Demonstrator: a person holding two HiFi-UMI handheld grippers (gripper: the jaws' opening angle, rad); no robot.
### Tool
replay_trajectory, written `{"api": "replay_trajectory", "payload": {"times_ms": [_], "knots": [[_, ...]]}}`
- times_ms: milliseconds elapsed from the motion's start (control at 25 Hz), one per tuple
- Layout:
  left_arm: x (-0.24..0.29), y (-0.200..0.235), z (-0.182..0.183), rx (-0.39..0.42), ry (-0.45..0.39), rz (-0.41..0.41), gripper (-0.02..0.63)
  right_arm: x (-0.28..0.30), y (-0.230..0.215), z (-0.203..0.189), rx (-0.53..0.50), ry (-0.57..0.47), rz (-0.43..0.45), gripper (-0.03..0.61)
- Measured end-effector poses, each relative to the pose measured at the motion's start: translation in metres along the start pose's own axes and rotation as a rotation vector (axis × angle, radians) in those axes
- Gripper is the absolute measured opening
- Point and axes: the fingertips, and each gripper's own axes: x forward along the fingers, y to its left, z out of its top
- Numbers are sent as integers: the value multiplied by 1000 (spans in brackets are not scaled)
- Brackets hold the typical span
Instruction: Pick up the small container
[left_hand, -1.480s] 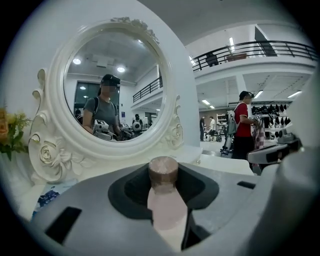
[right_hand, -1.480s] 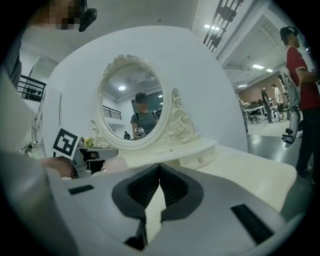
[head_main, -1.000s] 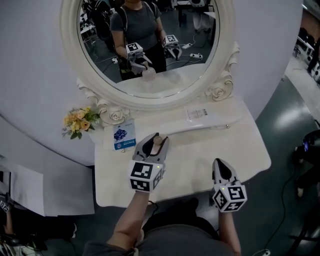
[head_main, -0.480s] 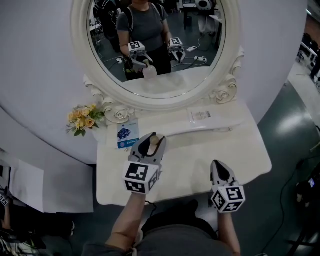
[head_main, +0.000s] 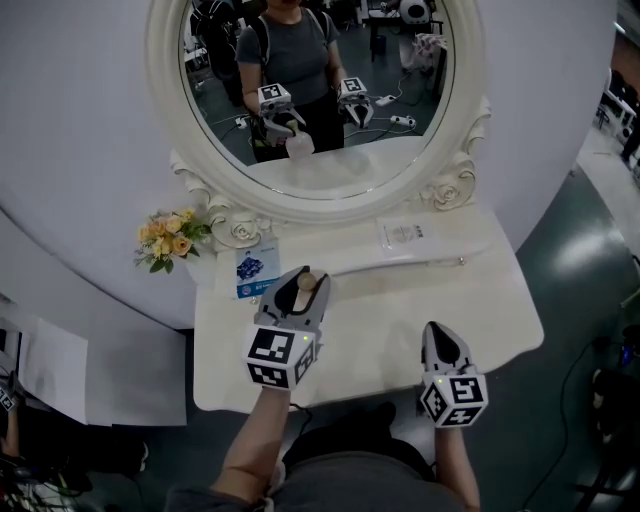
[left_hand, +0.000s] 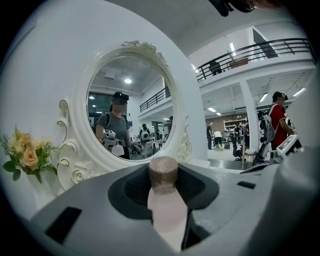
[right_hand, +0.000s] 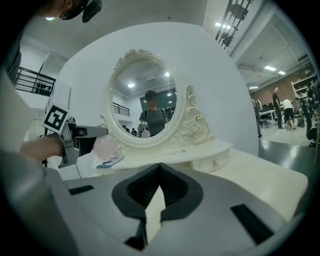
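The small container (head_main: 309, 289) is a pale pink bottle with a brown cap. My left gripper (head_main: 303, 287) is shut on it over the left part of the white vanity table (head_main: 480, 300). In the left gripper view the small container (left_hand: 165, 200) stands upright between the jaws, cap (left_hand: 163, 172) on top. From the right gripper view, the left gripper (right_hand: 82, 137) holds the small container (right_hand: 106, 148) in front of the mirror. My right gripper (head_main: 441, 343) is near the table's front edge, and in its own view the right gripper (right_hand: 160, 172) is shut on nothing.
An oval mirror (head_main: 318, 100) in a carved white frame stands at the back and reflects the person and both grippers. A small flower bunch (head_main: 165, 238) and a blue card (head_main: 256, 268) are at the back left. A flat white packet (head_main: 405, 236) lies on the raised back shelf.
The head view has shifted slightly. Both grippers keep their places over the table, and the left stays shut on the bottle.
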Motion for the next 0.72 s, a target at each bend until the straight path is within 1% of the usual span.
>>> {"api": "replay_trajectory", "payload": {"times_ms": [720], "knots": [[2,5,-1,-5,6,5,135,6,4,-1,1,12,30,3]]}}
